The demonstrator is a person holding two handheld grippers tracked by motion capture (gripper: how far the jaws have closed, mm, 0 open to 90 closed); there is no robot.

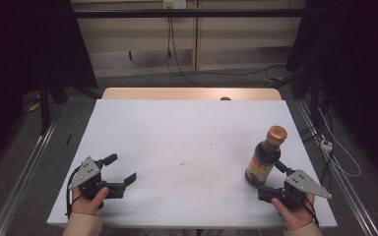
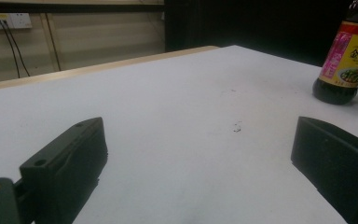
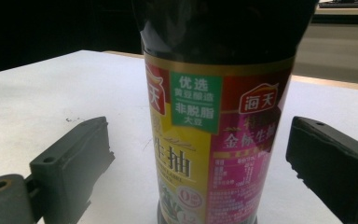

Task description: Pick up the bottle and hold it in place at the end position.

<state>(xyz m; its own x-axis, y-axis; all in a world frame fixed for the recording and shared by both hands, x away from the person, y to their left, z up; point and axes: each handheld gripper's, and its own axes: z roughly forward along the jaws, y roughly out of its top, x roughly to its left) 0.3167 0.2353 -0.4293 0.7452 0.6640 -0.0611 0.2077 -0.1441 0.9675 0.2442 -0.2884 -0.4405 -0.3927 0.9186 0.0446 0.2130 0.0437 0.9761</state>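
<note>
Apparently a pre-grasp step: on the table (image 1: 187,147), at its right side, the bottle (image 1: 265,158) stands upright, framed between the jaws of the right gripper (image 1: 270,179), which gape wide, not touching it. Next move, likely: advance slightly, close on the body without tipping it. Left gripper (image 1: 120,169) rests apart, released, empty.

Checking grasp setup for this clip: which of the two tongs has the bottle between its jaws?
The right tongs: the soy sauce bottle stands between their open jaws. The left tongs gape over bare table.
</note>
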